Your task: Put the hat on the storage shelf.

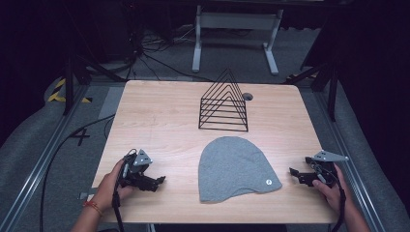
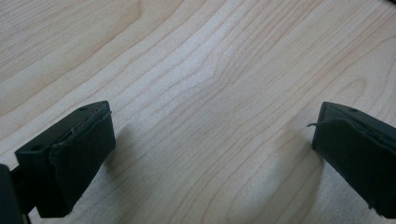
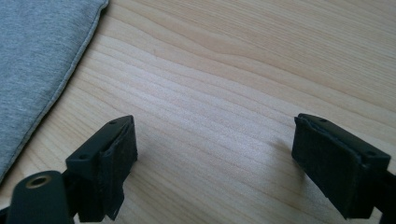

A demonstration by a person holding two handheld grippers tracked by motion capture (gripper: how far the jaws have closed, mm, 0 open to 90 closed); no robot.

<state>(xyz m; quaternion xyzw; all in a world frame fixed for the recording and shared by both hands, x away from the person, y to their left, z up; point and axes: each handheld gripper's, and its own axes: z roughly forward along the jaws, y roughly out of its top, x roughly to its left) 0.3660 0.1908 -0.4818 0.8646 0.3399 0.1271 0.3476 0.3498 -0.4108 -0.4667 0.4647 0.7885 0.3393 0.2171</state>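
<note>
You are at the start of the job: both tools rest on the table (image 1: 159, 121) with nothing picked up. Your left hand-held gripper (image 1: 157, 181) sits near the front left, jaws spread wide over bare wood, well apart from the grey beanie (image 1: 234, 166). Your right hand-held gripper (image 1: 294, 173) is likewise released and empty, just beside the hat's right edge. The beanie lies flat at the front centre, crown pointing toward the black wire rack (image 1: 223, 104) behind it, with a small round tag near its hem. It looks soft and thin, so next you likely close in on an edge and pinch low.
</note>
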